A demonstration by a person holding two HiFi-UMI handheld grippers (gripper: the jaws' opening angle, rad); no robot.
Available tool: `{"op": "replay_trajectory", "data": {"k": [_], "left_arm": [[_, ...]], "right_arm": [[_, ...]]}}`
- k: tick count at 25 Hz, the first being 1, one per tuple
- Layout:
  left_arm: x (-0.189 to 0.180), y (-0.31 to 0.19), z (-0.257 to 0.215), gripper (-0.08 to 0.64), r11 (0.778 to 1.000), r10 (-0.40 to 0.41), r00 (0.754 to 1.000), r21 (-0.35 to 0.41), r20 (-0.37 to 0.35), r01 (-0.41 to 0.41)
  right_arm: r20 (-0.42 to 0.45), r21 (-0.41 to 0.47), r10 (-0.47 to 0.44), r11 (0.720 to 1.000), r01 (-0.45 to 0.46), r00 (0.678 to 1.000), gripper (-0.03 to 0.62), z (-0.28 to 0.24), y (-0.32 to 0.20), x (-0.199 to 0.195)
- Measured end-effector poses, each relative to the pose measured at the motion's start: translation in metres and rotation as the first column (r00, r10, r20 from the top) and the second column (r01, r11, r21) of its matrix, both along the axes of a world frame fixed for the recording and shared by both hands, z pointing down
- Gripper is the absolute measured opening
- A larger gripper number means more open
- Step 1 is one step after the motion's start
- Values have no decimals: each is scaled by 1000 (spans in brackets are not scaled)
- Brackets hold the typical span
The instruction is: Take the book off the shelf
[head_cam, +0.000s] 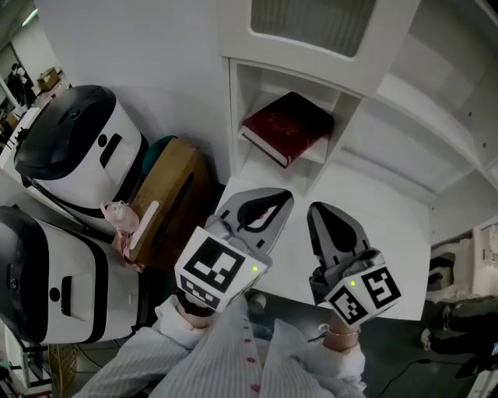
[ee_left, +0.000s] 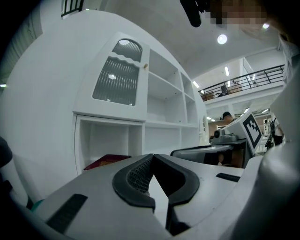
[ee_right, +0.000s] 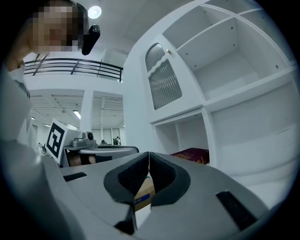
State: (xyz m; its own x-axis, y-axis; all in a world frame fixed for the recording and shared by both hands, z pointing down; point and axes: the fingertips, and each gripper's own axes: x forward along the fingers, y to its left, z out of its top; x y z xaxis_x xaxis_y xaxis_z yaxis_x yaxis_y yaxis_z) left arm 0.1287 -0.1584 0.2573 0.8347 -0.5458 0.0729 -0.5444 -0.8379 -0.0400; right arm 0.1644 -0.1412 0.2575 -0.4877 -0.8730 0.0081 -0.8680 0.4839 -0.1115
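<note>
At the left, a brown cardboard box [head_cam: 167, 194] is sitting beside the white shelf [head_cam: 232, 93]. The left hand-held gripper [head_cam: 264, 202] is hovering over the white surface [head_cam: 389, 225], its jaws pressed together on nothing. The dark red book [head_cam: 288, 126] is lying flat in the shelf's low open compartment, apart from both tips. The right hand-held gripper [head_cam: 331, 218] is hovering alongside, jaws likewise together and empty.

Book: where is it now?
Head view, upper centre: the dark red book lies flat in the lowest left cubby of the white shelf unit, under the ribbed-panel door.
</note>
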Motion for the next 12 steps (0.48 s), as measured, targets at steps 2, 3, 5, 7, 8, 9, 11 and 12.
{"op": "replay_trajectory", "data": {"k": [2, 3, 5, 7, 8, 9, 11, 12], "left_arm": [[5, -5, 3, 11, 1000, -10, 1000, -4, 11, 10], [6, -8, 4, 11, 1000, -15, 1000, -6, 14, 15], [8, -14, 6, 11, 1000, -23, 1000, -10, 20, 24], [9, -20, 8, 11, 1000, -28, 999, -11, 27, 29], [10, -23, 9, 11, 999, -30, 999, -10, 32, 30], [10, -27, 10, 11, 999, -31, 999, -9, 38, 32], [10, -35, 11, 11, 999, -34, 998, -5, 46, 34], [10, -40, 11, 11, 999, -35, 998, -3, 49, 35]], "right_arm": [[0, 0, -15, 1000, 15, 1000, 15, -1, -5, 3], [1, -1, -21, 1000, 21, 1000, 15, -1, -8, 4], [2, -1, -31, 1000, 31, 1000, 15, -2, -14, 5], [2, -3, -35, 999, 35, 999, 15, -2, -20, 6], [2, -5, -35, 999, 35, 999, 15, -1, -22, 6], [2, -8, -34, 999, 34, 999, 15, 0, -25, 6], [0, -14, -30, 999, 30, 1000, 15, 1, -31, 6], [0, -17, -28, 999, 28, 1000, 15, 2, -34, 6]]}}
